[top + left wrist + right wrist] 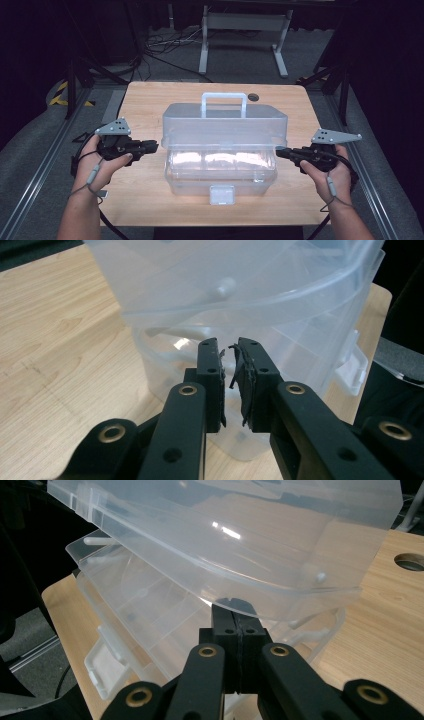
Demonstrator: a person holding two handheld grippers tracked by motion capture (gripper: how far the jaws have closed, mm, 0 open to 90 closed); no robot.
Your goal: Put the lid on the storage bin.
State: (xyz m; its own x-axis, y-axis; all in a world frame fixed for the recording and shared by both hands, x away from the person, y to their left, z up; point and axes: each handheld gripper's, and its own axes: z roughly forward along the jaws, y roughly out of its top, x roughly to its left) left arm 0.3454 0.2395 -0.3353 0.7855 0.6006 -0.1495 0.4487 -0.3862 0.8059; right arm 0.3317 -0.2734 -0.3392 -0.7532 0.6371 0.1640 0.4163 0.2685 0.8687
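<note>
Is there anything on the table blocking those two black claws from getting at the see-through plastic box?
Nothing visible does. The left gripper and right gripper sit right at opposite ends of the clear storage box, with bare table around them.

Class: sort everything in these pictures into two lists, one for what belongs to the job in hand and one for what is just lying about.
Job in hand:
box
lid
left tongs
right tongs

Lying about:
table
hole in the table
grey frame
floor cables
</note>
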